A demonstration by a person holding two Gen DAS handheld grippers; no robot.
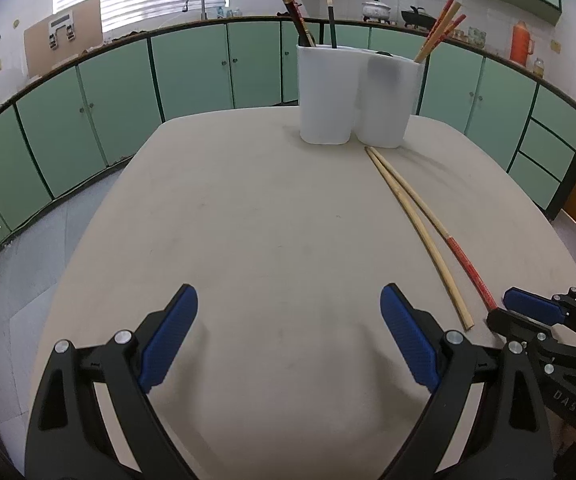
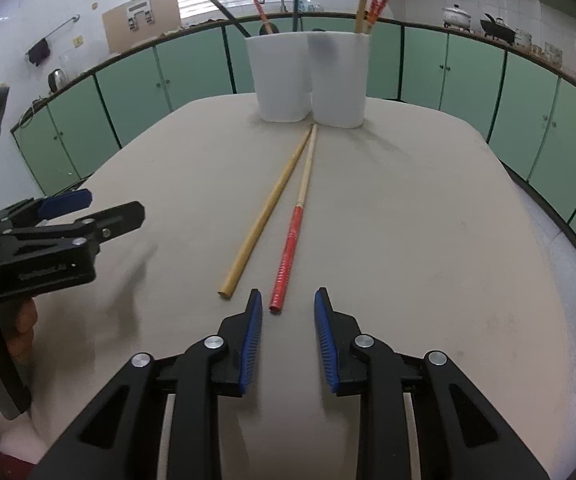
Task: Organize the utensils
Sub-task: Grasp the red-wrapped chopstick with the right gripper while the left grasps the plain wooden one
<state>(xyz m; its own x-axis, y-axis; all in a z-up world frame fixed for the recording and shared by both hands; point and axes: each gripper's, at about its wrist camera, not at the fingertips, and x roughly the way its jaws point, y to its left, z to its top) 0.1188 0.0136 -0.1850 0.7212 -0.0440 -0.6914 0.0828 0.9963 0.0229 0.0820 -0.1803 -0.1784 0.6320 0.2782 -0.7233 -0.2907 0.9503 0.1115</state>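
Two chopsticks lie on the beige table (image 2: 408,220), their tips meeting near a white two-compartment holder (image 2: 308,80). One is a plain bamboo chopstick (image 2: 267,216); the other is a red-handled chopstick (image 2: 288,256). My right gripper (image 2: 288,296) is open, and the red end lies on the table between its fingertips, nearer the left pad, with neither pad pressing it. In the left wrist view, the right gripper (image 1: 502,308) sits at the red-handled chopstick (image 1: 472,268), beside the bamboo chopstick (image 1: 420,236). My left gripper (image 1: 288,300) stands wide open over bare table.
The holder (image 1: 356,96) has dark chopsticks in its left cup and red-and-bamboo ones in its right. Green cabinets (image 1: 191,72) and a counter with a sink, pots and an orange flask run behind the table. A hand (image 2: 19,328) holds the left gripper (image 2: 103,206).
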